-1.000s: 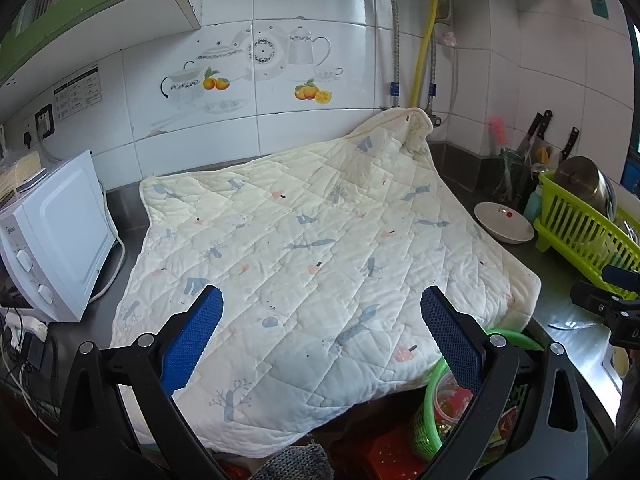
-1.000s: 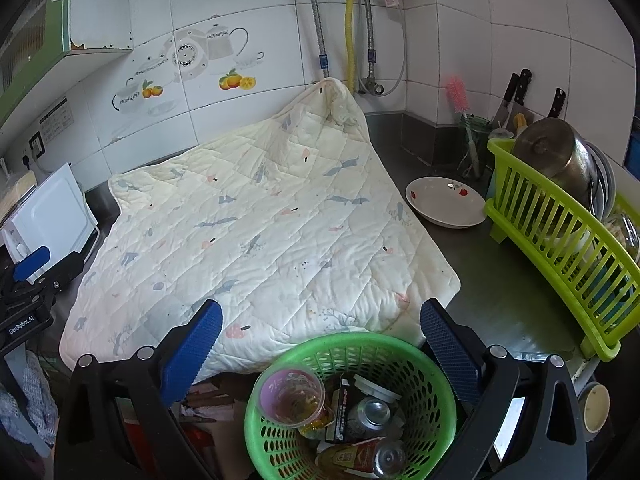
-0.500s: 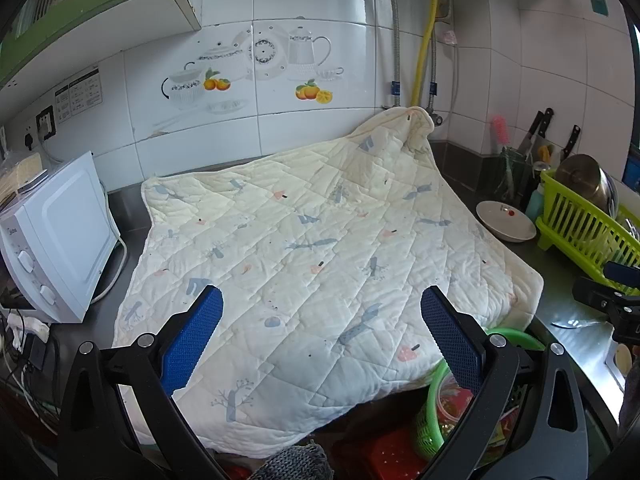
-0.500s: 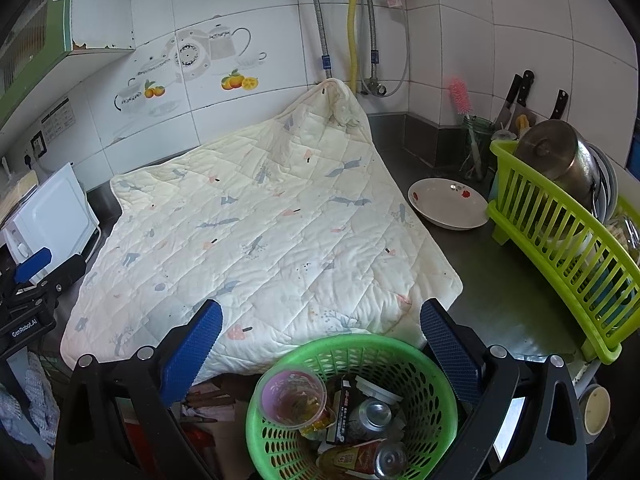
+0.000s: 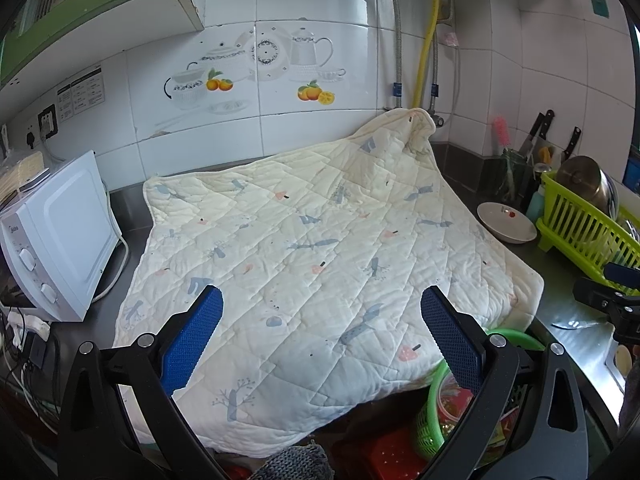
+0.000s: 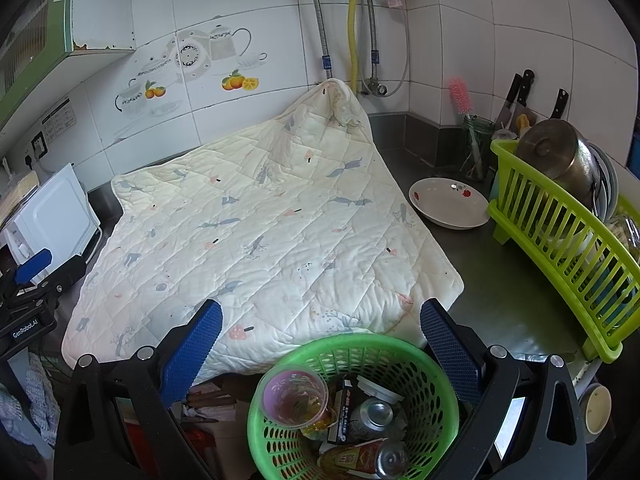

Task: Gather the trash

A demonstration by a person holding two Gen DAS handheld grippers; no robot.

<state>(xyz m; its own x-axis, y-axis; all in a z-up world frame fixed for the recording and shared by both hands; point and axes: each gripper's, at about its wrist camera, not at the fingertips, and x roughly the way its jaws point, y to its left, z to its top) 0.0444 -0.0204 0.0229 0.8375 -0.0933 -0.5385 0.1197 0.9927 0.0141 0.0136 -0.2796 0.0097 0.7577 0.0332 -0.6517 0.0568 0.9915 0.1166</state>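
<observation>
Far left: white microwave (image 5: 60,236) on the steel counter (image 6: 504,280), cord trailing beside it. Left gripper (image 5: 320,332) hovering above the near edge of the quilt (image 5: 320,248), jaws spread wide, blue pads (image 5: 192,340) well apart, nothing between them. Cream quilt spread across most of the counter, far corner propped up against the tiled wall by the yellow pipe (image 5: 424,64). Right gripper (image 6: 320,344) likewise wide open and holding nothing, poised over the green basket (image 6: 400,352). Basket below the quilt's near edge, partly tucked under it in the left view (image 5: 430,412). Inside the basket, the trash: a pink cup (image 6: 294,396), a can (image 6: 370,416), a dark carton (image 6: 348,404) and a second can (image 6: 390,460) lying near the bottom. Further right: white bowl (image 6: 448,204) on bare counter, just beside the lime dish rack (image 6: 560,232), a steel pot (image 6: 560,156) in the rack. Knives (image 6: 520,92) against the wall behind.
</observation>
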